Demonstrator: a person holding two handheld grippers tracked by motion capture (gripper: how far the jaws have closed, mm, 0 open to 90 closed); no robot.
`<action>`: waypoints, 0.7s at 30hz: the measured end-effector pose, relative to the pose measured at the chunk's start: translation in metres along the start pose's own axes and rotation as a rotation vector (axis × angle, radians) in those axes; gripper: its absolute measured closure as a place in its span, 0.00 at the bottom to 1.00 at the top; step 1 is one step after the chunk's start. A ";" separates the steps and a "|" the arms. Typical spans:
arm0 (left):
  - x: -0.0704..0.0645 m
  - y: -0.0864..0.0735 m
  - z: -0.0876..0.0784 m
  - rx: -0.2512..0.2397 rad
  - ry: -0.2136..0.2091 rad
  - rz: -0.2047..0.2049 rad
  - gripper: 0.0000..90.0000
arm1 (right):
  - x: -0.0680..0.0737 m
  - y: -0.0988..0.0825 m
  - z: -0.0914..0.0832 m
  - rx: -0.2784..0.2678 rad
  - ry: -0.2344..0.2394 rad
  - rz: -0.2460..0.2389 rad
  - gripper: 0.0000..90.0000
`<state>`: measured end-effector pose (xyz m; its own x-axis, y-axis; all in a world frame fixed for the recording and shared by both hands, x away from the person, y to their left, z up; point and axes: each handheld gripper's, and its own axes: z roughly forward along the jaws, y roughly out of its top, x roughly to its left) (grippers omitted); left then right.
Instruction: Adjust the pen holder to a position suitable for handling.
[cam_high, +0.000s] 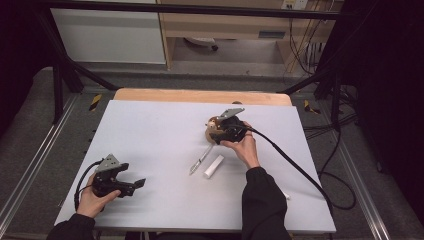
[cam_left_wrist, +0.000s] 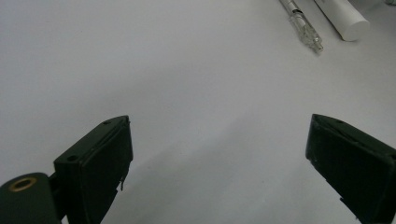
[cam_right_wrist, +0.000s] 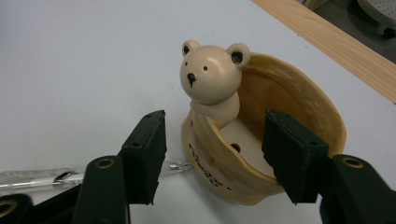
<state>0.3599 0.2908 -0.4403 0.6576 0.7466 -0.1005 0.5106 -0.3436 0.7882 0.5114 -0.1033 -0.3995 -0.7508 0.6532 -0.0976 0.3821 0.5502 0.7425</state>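
Note:
A tan ceramic cup (cam_right_wrist: 299, 93) with a bear figure (cam_right_wrist: 210, 77) on its rim stands on the white table; in the high view the cup (cam_high: 213, 131) is right of centre. My right gripper (cam_right_wrist: 215, 154) straddles the cup's near wall, one jaw outside and one inside, with a gap at the outer pad; it is open. From above, the right gripper (cam_high: 217, 134) sits on the cup. My left gripper (cam_high: 134, 187) rests at the near left, and in its own view the left gripper (cam_left_wrist: 217, 154) is wide open over bare table.
A clear pen (cam_high: 200, 161) (cam_left_wrist: 301, 21) (cam_right_wrist: 37, 178) and a white tube (cam_high: 214, 166) (cam_left_wrist: 343, 16) lie just in front of the cup. A small white piece (cam_high: 285, 194) lies near the right forearm. The table's wooden strip (cam_high: 200, 96) (cam_right_wrist: 327, 42) runs along the far edge.

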 end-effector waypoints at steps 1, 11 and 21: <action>0.000 0.000 0.000 0.000 0.000 0.000 0.08 | -0.001 0.000 0.001 0.006 0.000 -0.001 0.49; 0.000 0.000 0.000 -0.001 0.001 -0.001 0.08 | -0.007 0.000 0.010 0.014 0.031 -0.037 0.62; 0.000 0.000 0.001 0.000 0.000 -0.001 0.08 | -0.009 0.002 0.017 0.062 0.067 -0.099 0.68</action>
<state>0.3602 0.2903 -0.4407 0.6570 0.7471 -0.1008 0.5109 -0.3429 0.7883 0.5277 -0.0991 -0.4083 -0.8201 0.5590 -0.1222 0.3355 0.6428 0.6887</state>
